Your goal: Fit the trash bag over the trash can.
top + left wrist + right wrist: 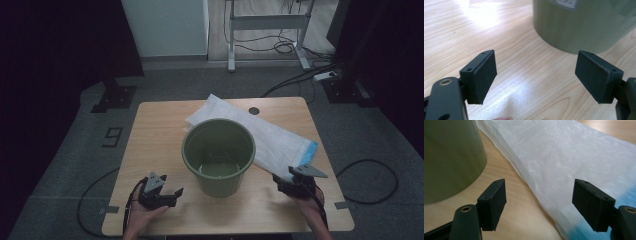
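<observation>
An olive green bucket (218, 156) stands upright in the middle of the wooden table (150, 135), empty inside. Behind and to its right lies a flat white plastic bag (270, 135) with a blue end (310, 151). My left gripper (167, 195) rests low at the front left, open, its pads (482, 76) empty and the bucket wall (579, 25) just ahead. At the front right, my right gripper (284, 184) is open near the bag's blue end; between its jaws I see the bag (559, 165) and, to the left, the bucket (449, 157).
The table's front edge lies just under both hands. A dark round grommet (254, 110) sits near the table's far edge. Cables (370, 180) trail over the grey floor around the table, and a desk frame (267, 30) stands beyond.
</observation>
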The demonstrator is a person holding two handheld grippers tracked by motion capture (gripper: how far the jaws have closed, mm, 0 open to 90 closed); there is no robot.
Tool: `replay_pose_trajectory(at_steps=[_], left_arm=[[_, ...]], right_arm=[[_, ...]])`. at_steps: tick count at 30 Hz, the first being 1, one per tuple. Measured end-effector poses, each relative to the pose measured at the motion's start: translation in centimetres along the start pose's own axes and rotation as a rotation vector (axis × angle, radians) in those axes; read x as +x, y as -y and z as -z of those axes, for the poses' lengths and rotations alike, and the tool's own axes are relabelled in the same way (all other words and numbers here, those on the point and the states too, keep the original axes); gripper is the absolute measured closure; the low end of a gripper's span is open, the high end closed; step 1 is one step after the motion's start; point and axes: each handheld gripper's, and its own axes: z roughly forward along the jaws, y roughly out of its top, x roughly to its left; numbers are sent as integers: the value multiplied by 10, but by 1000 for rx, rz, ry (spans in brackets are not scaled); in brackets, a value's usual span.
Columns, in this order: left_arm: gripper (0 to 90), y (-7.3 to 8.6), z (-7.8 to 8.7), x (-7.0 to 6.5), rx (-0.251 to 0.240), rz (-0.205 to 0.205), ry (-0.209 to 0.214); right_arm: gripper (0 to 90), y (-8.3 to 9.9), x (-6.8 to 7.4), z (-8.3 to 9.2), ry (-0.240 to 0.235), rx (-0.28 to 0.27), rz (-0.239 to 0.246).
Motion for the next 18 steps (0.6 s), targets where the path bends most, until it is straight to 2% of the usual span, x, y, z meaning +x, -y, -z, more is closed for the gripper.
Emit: replay_pose_trajectory(at_steps=[4, 8, 10, 13, 18], left_arm=[[173, 4, 0, 4, 12, 14, -16], [174, 7, -1, 5, 33, 11, -29], [174, 8, -1, 5, 36, 10, -33], [173, 9, -1, 5, 39, 10, -37], [173, 12, -1, 6, 47, 16, -30]], right_arm=[[285, -12, 7, -28, -1, 52, 24], [299, -21, 10, -48, 11, 91, 41], [310, -23, 9, -58, 24, 122, 35], [340, -23, 7, -63, 57, 151, 30], [406, -20, 3, -63, 85, 156, 24]])
